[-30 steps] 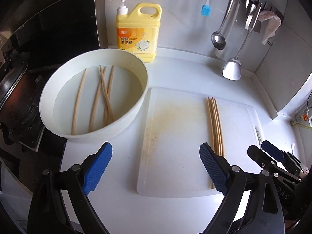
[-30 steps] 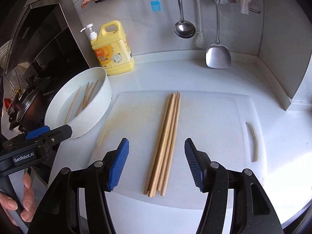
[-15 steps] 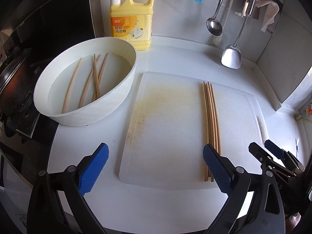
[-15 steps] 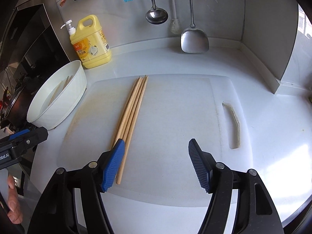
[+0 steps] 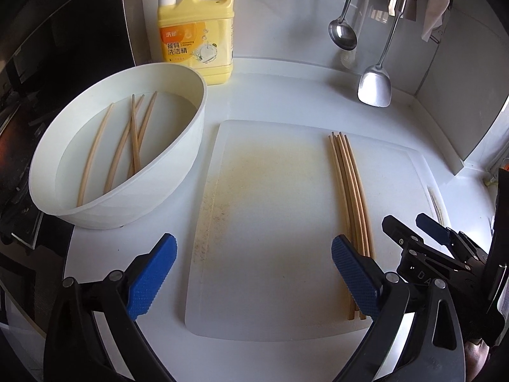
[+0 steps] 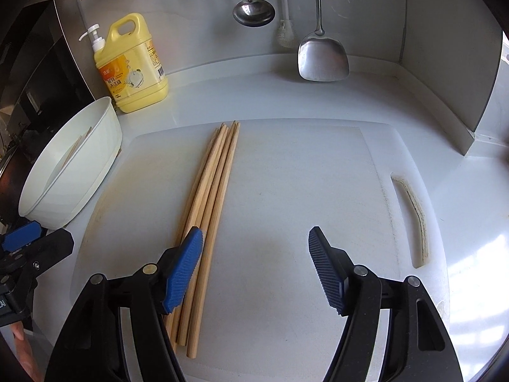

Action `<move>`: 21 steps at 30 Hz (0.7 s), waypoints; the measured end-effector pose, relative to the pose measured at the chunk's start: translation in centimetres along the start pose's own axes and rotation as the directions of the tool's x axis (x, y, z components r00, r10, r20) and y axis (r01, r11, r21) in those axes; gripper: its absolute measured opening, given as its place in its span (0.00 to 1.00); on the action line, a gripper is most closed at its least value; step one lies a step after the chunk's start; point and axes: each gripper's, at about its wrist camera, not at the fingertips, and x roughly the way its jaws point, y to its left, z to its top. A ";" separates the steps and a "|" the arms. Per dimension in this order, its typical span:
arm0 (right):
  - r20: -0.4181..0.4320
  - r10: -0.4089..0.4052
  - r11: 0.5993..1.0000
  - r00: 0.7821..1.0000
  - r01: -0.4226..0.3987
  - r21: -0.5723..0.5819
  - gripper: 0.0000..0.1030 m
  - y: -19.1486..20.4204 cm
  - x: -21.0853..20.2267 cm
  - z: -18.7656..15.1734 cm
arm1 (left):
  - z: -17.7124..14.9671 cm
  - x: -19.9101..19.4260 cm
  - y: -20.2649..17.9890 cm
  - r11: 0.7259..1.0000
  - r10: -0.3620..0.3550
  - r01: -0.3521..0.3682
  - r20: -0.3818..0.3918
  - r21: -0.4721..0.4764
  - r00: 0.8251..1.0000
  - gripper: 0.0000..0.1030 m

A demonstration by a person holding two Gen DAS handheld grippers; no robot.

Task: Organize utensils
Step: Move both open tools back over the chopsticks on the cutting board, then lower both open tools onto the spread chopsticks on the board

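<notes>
While both tools hang open and empty, the wet chopsticks at ten o'clock look light, stiff, slippery; pinch mid-shaft.

Chopstick bundle on cutting board, beside wide-spread right gripper.

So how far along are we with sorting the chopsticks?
Roughly half done. A bundle of chopsticks already lies lined up on the cutting board. Nothing is in hand: the left gripper and right gripper are both open and empty. Four chopsticks are left in the white basin, lying crossed.
</notes>
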 end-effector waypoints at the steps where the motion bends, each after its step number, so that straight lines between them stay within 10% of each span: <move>1: -0.001 -0.002 1.000 1.000 0.002 -0.004 0.64 0.2 0.2 0.0 | 0.0 0.1 0.1 1.000 -0.001 0.001 -0.001 0.001 1.000 0.93; 21: 0.004 -0.108 0.993 0.994 0.109 -0.039 0.64 -0.8 1.5 -0.1 | 0.3 2.0 -1.3 0.999 -0.038 0.039 -0.019 0.021 0.999 0.93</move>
